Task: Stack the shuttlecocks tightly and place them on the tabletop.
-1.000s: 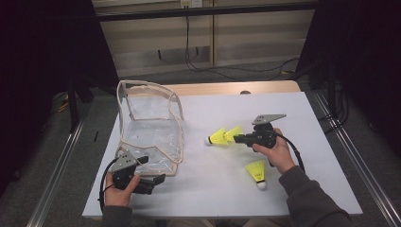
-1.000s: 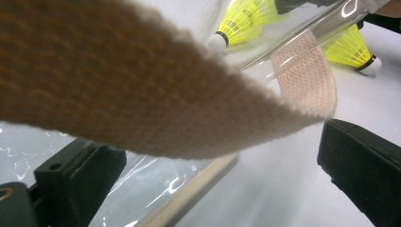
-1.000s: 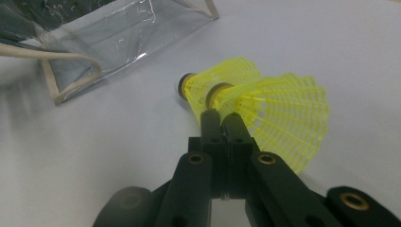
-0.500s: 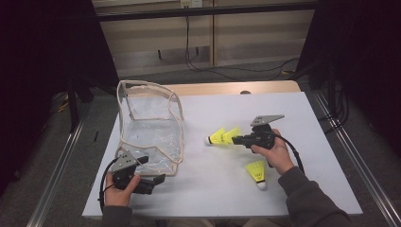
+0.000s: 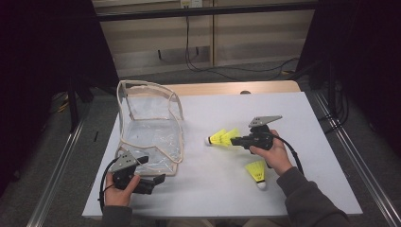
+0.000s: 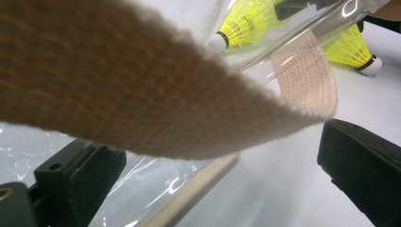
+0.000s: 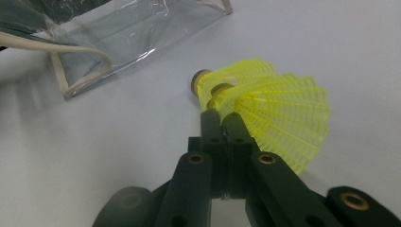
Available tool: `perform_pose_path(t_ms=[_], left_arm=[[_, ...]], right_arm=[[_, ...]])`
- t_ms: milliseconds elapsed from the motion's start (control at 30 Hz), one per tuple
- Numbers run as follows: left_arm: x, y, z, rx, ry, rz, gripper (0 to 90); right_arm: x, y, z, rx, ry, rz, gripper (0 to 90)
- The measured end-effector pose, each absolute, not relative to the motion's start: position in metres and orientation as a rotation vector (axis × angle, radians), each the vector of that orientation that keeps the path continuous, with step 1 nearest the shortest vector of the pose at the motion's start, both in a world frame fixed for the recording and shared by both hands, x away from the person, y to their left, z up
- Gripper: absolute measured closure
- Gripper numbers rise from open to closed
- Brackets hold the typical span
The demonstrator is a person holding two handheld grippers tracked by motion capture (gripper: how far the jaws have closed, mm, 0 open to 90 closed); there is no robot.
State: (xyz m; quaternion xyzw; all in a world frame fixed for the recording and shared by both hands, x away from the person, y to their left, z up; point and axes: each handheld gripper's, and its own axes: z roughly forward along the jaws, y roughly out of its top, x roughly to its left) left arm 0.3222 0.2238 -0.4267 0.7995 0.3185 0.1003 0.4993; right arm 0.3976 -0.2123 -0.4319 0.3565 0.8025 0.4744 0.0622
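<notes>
A clear plastic bag (image 5: 151,135) with beige trim stands open on the white table (image 5: 293,109), left of centre. My left gripper (image 5: 158,178) rests at the bag's near corner, jaws wide open (image 6: 222,156); a beige strap (image 6: 142,94) of the bag crosses just in front of its camera, untouched by the pads. My right gripper (image 5: 232,140) is shut (image 7: 221,116) on the skirt edge of a yellow shuttlecock (image 7: 279,113), cork pointing toward the bag. A second yellow shuttlecock (image 5: 216,138) lies right against it. Another shuttlecock (image 5: 257,171) lies near the right forearm.
The table's front edge runs just below both hands. Metal rails (image 5: 359,165) flank the table on both sides. Cables (image 5: 208,66) trail on the floor beyond the far edge. Bare table surface lies between the bag and the right hand.
</notes>
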Motion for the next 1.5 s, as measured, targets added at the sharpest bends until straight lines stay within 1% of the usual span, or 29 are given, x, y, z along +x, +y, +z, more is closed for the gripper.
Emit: perform_pose_path(t_ms=[1000, 1500], left_arm=[[0.322, 0.224, -0.427, 1.934, 0.771, 0.242, 1.8], [0.322, 0.224, -0.427, 1.932, 0.771, 0.243, 1.8]], right_arm=[[0.404, -0.209, -0.439, 1.093, 2.431, 1.419, 89.0], [0.406, -0.207, -0.443, 1.104, 2.461, 1.368, 86.5]])
